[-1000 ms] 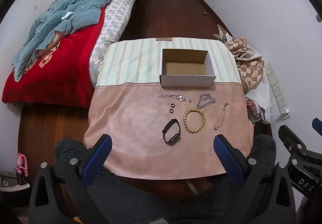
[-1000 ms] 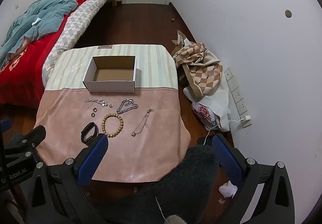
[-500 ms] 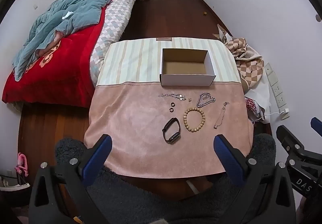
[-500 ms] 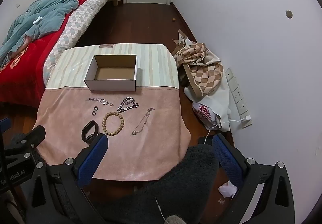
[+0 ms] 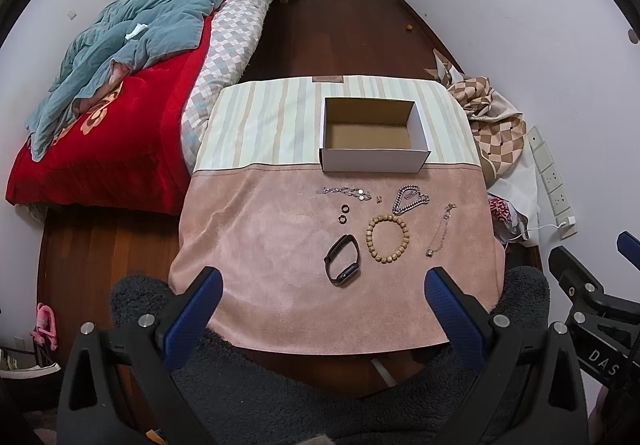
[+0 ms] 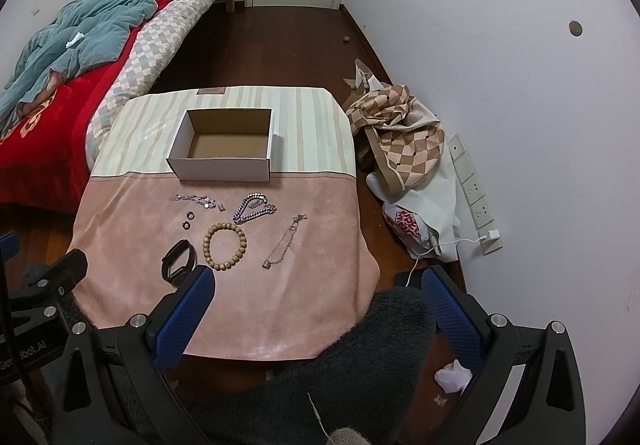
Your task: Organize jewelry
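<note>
Jewelry lies spread on the pink near half of the table cloth [image 5: 256, 245]: wooden bead bracelet [image 5: 388, 239] in the middle, black wristband [image 5: 342, 260] just left and nearer, two small dark rings [image 5: 343, 213] farther left, thin silver chain with charms [image 5: 346, 192] beyond them, chunky silver chain [image 5: 410, 198] far right of the beads, fine thin necklace [image 5: 440, 231] rightmost. None touch each other as far as visible. Open white cardboard box [image 5: 374, 161] sits on the striped far half, nothing visible inside. Left gripper [image 5: 324, 303] hovers near the table's near edge, fingers spread wide, gripping nothing. Right gripper [image 6: 318, 311] likewise wide apart and bare, over the near right corner. Dark fuzzy fabric [image 6: 320, 385] below both. Bed [image 5: 120, 85] with red cover at left, checkered cloth pile [image 6: 400, 129] at right by the wall.
</note>
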Tool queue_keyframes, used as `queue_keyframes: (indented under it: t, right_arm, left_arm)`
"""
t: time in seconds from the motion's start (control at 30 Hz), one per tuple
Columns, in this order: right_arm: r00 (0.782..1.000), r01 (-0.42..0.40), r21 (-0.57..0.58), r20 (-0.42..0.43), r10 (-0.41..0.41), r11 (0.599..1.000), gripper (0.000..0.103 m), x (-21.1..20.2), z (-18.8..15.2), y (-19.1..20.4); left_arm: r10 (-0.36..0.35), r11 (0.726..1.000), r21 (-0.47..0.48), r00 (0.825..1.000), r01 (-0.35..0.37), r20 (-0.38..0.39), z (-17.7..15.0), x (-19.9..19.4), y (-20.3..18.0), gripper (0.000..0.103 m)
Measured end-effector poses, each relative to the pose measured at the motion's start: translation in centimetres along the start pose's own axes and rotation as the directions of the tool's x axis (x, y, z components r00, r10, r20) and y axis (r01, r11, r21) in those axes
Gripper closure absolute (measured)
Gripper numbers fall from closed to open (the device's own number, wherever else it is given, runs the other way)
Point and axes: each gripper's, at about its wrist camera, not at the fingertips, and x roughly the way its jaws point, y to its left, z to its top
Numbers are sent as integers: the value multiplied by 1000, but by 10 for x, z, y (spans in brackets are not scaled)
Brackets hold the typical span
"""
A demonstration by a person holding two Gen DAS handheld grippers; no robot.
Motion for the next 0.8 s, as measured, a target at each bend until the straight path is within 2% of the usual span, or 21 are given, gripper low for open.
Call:
queue_keyframes:
  t: [0.8]
  right_arm:
    - [1000,4,3,16,-4,1000,0,-5,-1,0]
  left_arm:
    - [-3,1000,-3,1000,3,8,0,0,2,0]
